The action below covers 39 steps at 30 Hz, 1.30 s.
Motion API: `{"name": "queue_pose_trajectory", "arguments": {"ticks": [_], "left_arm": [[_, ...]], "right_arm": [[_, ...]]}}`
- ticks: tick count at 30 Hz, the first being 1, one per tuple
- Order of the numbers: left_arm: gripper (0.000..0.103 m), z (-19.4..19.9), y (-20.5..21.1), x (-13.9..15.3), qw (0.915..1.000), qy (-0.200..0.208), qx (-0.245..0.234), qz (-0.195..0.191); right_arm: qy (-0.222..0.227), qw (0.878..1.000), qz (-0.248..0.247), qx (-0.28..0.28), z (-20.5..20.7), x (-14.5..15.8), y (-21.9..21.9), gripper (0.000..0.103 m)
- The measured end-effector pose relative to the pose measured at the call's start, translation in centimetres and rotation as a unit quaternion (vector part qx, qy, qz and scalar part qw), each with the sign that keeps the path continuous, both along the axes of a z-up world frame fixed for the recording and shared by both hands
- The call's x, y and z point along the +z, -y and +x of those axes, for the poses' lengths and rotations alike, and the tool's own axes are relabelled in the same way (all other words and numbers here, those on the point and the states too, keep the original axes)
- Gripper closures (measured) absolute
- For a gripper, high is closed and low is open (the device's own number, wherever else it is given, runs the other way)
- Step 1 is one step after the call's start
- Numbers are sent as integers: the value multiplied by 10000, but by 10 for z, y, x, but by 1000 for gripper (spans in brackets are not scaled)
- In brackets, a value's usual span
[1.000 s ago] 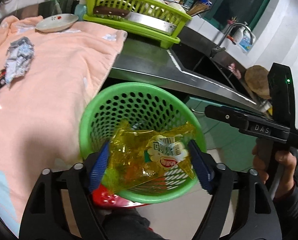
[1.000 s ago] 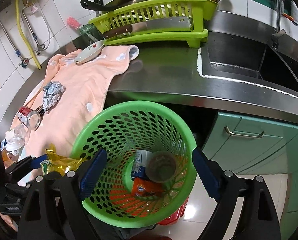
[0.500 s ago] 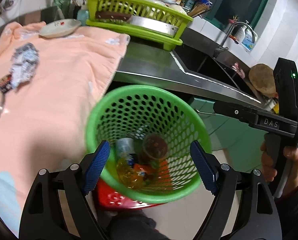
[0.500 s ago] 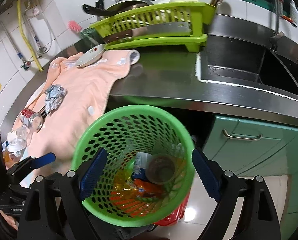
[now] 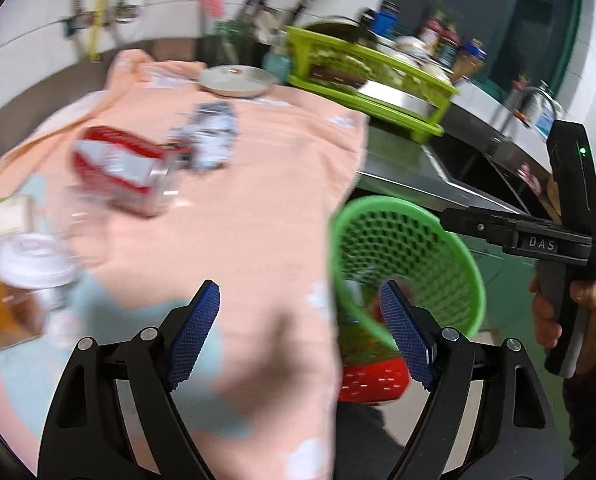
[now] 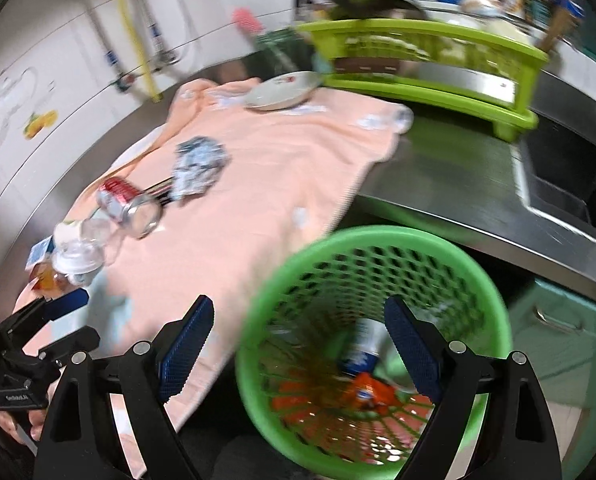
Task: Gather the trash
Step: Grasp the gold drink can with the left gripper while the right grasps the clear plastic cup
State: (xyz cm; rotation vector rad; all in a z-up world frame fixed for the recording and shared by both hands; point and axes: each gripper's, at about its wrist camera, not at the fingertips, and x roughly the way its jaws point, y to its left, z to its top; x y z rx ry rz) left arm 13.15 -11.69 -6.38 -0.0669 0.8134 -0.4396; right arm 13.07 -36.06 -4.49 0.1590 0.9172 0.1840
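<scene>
A green perforated trash basket [image 5: 409, 264] [image 6: 373, 320] stands below the counter edge and holds wrappers and a cup. On the peach towel [image 5: 238, 208] [image 6: 266, 168] lie a red can [image 5: 126, 168] [image 6: 126, 204], a crumpled silver wrapper [image 5: 210, 136] [image 6: 198, 168] and a clear bottle with a white cap [image 5: 22, 276] [image 6: 74, 256]. My left gripper [image 5: 298, 332] is open and empty over the towel's near edge. My right gripper [image 6: 298, 352] is open and empty over the basket's left rim.
A white dish [image 5: 238, 80] [image 6: 282, 90] sits at the towel's far end. A lime dish rack [image 5: 365, 80] [image 6: 425, 60] stands behind on the steel counter [image 6: 457, 172], with the sink [image 6: 569, 168] to the right. A red object [image 5: 373, 376] lies under the basket.
The yellow wrapper left my left gripper and fell into the basket. Both grippers have since swung left, towards the towel and its trash; the views are motion-blurred.
</scene>
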Motion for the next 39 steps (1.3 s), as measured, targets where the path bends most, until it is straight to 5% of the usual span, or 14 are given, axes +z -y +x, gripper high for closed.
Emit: {"name": "queue_pose_trajectory", "arguments": {"ticks": [8, 19, 39], "left_arm": [[21, -17, -85, 11, 9959, 212, 865, 125], [22, -40, -181, 17, 9803, 383, 1926, 225], [15, -29, -243, -5, 9676, 199, 2451, 576]], "right_arm": [[26, 9968, 153, 784, 21, 5, -82, 19], [-112, 9860, 483, 1592, 52, 1, -188, 19], [-416, 9829, 489, 1726, 120, -35, -291, 24]]}}
